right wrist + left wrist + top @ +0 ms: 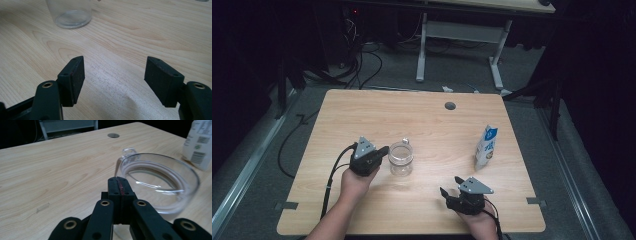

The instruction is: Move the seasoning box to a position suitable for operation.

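Note:
A clear glass cup with a small handle on its far side stands empty near the middle of the wooden table. My left gripper is shut just to the left of the cup, level with its rim. In the left gripper view its jaws are pressed flat together with nothing between them, and the cup's rim curves just beyond and to the right. My right gripper rests near the table's front edge, open. Its pads stand wide apart over bare wood, with the cup's base farther off.
A blue and white milk carton stands upright at the table's right side and appears as a carton behind the cup. A round cable hole lies near the far edge. Cables and a desk frame are on the floor beyond.

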`<state>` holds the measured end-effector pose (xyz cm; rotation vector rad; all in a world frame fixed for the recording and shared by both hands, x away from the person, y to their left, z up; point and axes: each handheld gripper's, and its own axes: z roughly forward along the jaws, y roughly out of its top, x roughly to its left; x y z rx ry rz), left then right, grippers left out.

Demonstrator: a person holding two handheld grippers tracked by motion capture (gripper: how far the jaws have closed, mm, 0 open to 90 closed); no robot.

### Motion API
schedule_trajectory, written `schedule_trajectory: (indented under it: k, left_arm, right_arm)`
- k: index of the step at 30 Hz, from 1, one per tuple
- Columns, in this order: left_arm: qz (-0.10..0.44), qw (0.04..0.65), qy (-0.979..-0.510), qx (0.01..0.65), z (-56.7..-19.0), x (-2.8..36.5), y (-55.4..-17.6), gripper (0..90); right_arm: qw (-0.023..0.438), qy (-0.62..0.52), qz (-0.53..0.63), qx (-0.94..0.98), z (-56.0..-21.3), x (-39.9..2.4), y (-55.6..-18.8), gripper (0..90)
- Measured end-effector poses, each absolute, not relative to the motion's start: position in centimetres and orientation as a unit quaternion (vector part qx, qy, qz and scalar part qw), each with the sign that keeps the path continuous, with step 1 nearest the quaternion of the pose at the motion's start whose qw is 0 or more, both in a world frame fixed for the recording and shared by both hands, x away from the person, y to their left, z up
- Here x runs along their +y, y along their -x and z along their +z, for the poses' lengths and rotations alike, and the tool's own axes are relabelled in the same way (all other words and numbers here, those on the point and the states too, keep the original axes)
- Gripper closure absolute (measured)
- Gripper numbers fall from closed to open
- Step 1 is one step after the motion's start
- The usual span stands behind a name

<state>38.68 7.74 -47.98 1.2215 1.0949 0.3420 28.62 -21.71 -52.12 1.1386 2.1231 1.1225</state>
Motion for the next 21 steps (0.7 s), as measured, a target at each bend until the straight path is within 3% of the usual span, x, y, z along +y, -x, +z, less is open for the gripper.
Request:
schedule_trajectory:
  k: [6, 10, 14, 21]
  left_arm:
    - [0.185, 0.655, -0.539, 0.496, -48.2, 7.6, -39.3, 88.1]
    - [0.173, 0.649, -0.538, 0.510, -48.6, 7.2, -40.4, 85.6]
    - [0.156, 0.648, -0.532, 0.522, -48.8, 6.9, -40.8, 90.0]
    - [0.152, 0.650, -0.542, 0.510, -48.8, 7.0, -39.8, 90.0]
  right_arm:
    - [0.240, -0.414, 0.408, 0.778, -52.2, -21.5, -28.6, 33.6]
    - [0.238, -0.409, 0.405, 0.783, -52.2, -21.5, -28.6, 35.0]
    - [0.237, -0.413, 0.403, 0.781, -52.3, -21.6, -28.7, 36.1]
    - [0.241, -0.427, 0.405, 0.771, -52.3, -21.9, -28.7, 37.3]
